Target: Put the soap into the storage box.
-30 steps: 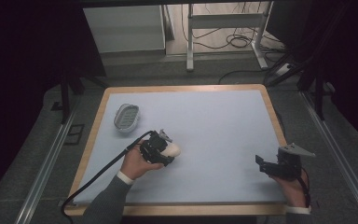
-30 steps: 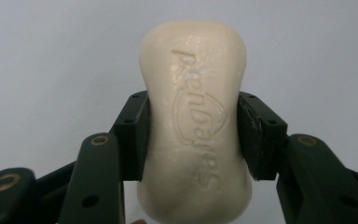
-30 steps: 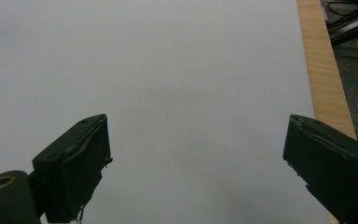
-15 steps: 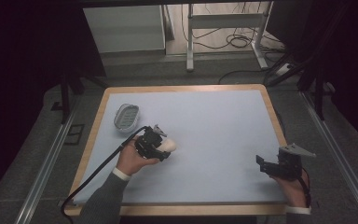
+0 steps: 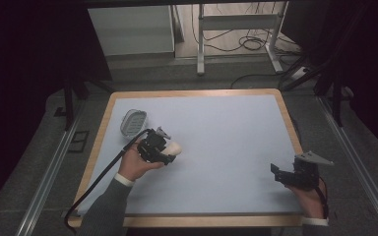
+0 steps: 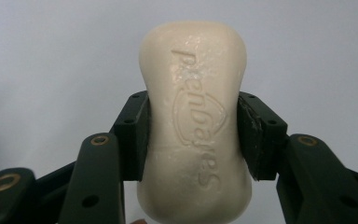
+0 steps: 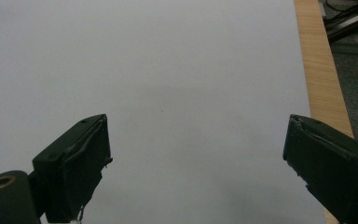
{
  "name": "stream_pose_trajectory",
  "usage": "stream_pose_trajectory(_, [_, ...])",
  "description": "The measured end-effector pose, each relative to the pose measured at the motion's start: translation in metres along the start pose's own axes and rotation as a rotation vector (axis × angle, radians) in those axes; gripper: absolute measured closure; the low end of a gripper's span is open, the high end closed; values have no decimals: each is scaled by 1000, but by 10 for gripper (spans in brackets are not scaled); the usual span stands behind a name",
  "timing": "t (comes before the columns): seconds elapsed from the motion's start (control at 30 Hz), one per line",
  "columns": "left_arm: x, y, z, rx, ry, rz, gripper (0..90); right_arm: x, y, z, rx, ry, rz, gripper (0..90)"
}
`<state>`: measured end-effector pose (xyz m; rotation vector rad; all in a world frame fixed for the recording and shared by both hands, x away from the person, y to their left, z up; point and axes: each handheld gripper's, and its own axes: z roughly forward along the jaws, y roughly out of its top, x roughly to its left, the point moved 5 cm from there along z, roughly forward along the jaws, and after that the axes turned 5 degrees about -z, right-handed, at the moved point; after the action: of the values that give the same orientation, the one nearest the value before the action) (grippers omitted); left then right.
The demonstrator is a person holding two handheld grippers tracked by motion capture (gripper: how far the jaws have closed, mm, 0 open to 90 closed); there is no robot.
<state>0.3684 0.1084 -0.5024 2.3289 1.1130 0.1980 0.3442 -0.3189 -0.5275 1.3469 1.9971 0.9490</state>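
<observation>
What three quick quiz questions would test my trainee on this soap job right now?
1. True or false: the left gripper is shut on the soap.
2. What lies between the right gripper's jaws? A) soap B) nothing C) the dish
3. In the high view, where is the dish relative to the soap: nearer the table's far left corner or near the right gripper?

Key: 1 true; 2 B; 3 nearer the far left corner.

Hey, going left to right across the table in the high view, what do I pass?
Soap dish → left gripper holding the bar of soap → bare blue mat → right gripper, jaws open with nothing between them.
</observation>
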Motion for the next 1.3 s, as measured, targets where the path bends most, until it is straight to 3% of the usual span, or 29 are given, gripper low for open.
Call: stream_pose_trajectory(1.3, [41, 6, -17, -21, 64, -69, 494, -2, -1, 0, 4, -11, 11, 74])
